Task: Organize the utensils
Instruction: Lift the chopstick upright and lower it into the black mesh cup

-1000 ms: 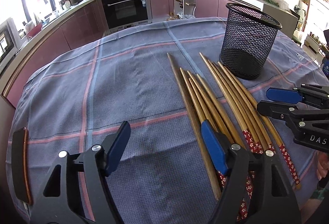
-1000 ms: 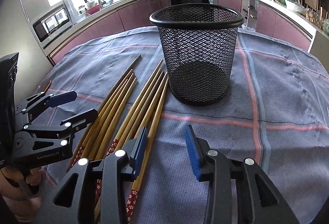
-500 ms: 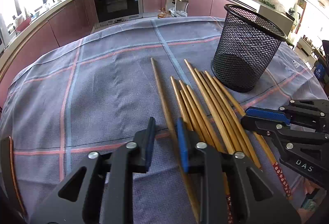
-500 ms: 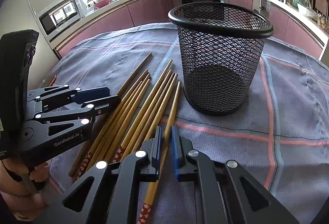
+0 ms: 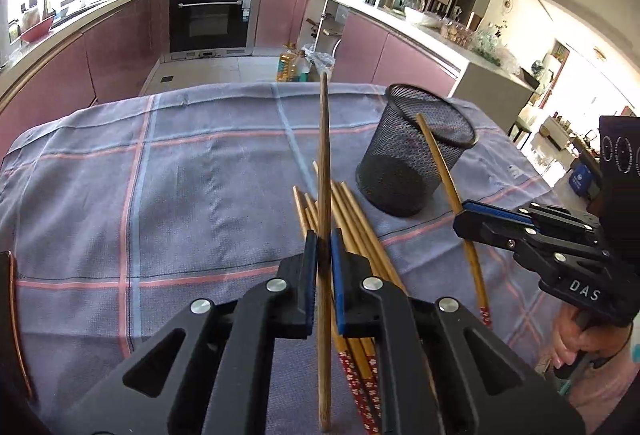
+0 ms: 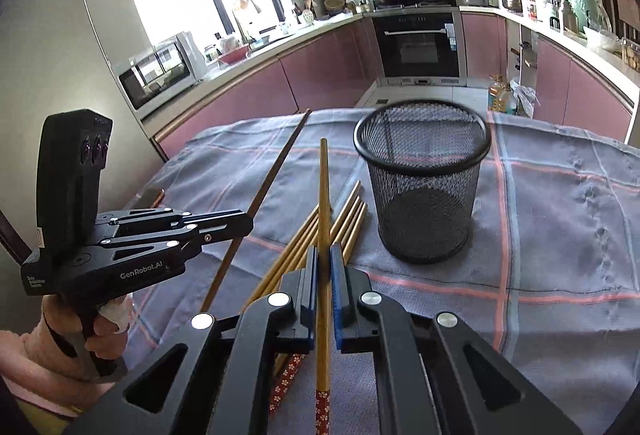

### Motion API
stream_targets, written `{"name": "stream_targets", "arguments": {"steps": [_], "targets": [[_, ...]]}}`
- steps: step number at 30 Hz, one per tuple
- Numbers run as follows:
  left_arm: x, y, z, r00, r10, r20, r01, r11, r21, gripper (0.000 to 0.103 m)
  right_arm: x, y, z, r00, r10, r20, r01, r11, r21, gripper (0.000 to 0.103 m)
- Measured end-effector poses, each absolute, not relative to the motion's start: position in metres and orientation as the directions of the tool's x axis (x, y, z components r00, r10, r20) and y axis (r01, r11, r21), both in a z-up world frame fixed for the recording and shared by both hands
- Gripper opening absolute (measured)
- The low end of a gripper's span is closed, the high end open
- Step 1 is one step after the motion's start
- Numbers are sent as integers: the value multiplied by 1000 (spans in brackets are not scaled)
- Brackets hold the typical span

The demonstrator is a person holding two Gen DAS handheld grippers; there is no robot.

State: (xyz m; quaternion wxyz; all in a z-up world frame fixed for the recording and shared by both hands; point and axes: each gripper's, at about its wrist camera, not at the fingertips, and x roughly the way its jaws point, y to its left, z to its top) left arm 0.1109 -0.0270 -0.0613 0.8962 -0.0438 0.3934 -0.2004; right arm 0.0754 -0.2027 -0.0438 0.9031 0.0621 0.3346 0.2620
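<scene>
Left wrist view: left gripper clamped on a plain dark-brown wooden chopstick, lifted off the blue-grey checked tablecloth, tip pointing to 12 o'clock. Remaining light bamboo chopsticks with red flowered ends lie on the cloth just beyond the jaws. Black wire-mesh cup stands upright at 2 o'clock, nothing in it that I can see. Right gripper at 3 o'clock, pinching its own bamboo chopstick with a red flowered end, tilted, tip level with the cup rim in this view. Right wrist view: right gripper closed on that chopstick, mesh cup at 1 o'clock, pile just behind the jaws, left gripper at 9 o'clock with the dark stick. Risks, my read: both sticks are gripped well behind the middle, so the long front end can pivot in the pads; both heading for one cup could cross or clash; a tip catching the rim could topple the light cup.
</scene>
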Motion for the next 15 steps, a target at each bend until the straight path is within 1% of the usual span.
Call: {"name": "stream_targets", "arguments": {"steps": [4, 8, 12, 15], "targets": [[99, -23, -26, 627, -475, -618, 388, 878, -280, 8, 70, -216, -21, 683, 534, -499, -444, 845, 297, 6], [93, -23, 5, 638, -528, -561, 434, 848, -305, 8, 69, -227, -3, 717, 538, -442, -448, 843, 298, 6], [93, -28, 32, 657, -555, -511, 458, 831, -315, 7, 72, -239, 17, 738, 551, -390, -461, 833, 306, 6], [97, -33, 54, 678, -561, -476, 472, 828, -303, 7, 76, -246, 37, 758, 545, -357, -469, 837, 282, 6]]}}
